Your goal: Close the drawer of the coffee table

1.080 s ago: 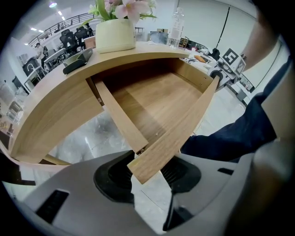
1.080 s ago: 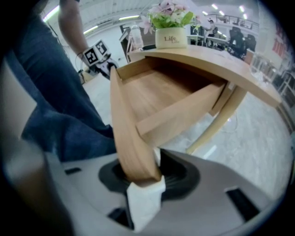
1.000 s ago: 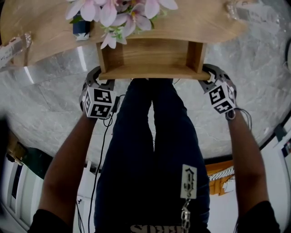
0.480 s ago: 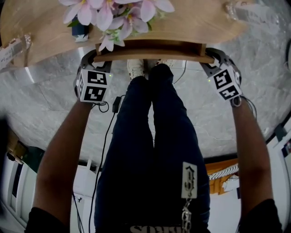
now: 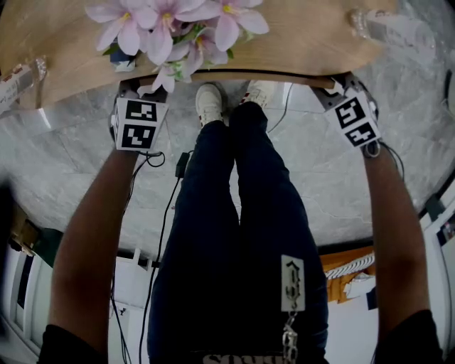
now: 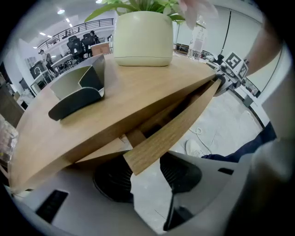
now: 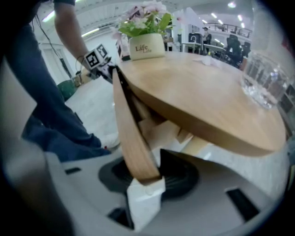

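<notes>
The wooden coffee table fills the top of the head view. Its drawer front shows only as a thin strip almost flush under the table's edge. My left gripper is at the strip's left end and my right gripper at its right end. In the left gripper view the drawer front runs slantwise, its end caught between the black pads of the left gripper. In the right gripper view the right gripper likewise holds the other end of the drawer front.
A cream flower pot with pink flowers and a grey holder stand on the table. Clear glasses sit near its ends. The person's legs and white shoes stand between the grippers, with a cable on the marble floor.
The open drawer has slid in under the tabletop until only its front shows. Both grippers moved with it toward the table, upward in the head view.
</notes>
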Available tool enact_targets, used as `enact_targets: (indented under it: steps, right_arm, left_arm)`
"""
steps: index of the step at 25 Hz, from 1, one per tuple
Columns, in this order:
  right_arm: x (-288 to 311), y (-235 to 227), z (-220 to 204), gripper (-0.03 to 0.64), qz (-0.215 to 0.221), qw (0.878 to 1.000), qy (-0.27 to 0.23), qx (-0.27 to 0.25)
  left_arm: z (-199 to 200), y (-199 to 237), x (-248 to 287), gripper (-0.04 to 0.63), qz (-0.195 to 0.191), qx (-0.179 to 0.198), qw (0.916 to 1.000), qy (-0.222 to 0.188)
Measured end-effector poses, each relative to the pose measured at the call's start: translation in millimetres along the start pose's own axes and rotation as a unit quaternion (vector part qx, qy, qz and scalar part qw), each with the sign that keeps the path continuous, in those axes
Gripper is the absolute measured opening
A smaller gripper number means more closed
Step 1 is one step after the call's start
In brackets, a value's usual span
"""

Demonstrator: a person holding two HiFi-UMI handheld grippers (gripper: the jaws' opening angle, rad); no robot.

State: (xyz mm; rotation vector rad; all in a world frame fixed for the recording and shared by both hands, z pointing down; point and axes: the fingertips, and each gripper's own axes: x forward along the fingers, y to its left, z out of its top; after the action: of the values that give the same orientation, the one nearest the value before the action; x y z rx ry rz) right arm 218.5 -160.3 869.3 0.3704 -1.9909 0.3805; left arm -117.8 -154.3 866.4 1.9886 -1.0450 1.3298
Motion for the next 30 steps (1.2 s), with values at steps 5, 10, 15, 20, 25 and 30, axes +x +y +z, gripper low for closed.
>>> enact_targets:
  steps: [5,10,15,20,25,30]
  right_arm:
    - [1.5,-4.7,-3.6,0.179,0.003,0.998,0.004,0.067]
    - [-16.0,-5.8,-20.9,0.198,-0.047,0.979,0.025,0.199]
    - [-61.8,13.0,-2.6,0.198,-0.079,0.973,0.03,0.216]
    - [-153.9,35.8,70.3,0.142,-0.124,0.974,-0.051,0.184]
    - [-281.8,38.0,181.6,0.051,-0.176,0.951,-0.18,0.179]
    - [-410.9,33.5,285.9,0.043,-0.198,0.917,-0.299,0.176]
  left_arm:
    - [-3.2,2.0,2.9,0.193,-0.022,-0.068,0.9973,-0.012]
    - [-26.6,4.4,-16.6,0.178,-0.017,-0.169,0.9851,0.024]
    - [-23.3,-9.2,-74.4,0.144,-0.045,-0.143,0.9885,0.021]
    - [34.9,-22.9,-170.1,0.028,-0.078,-0.097,0.9882,-0.088]
    - [144.7,-19.5,-292.7,0.023,-0.115,-0.109,0.963,-0.218]
    - [276.4,6.2,-434.3,0.023,-0.08,-0.095,0.9156,-0.382]
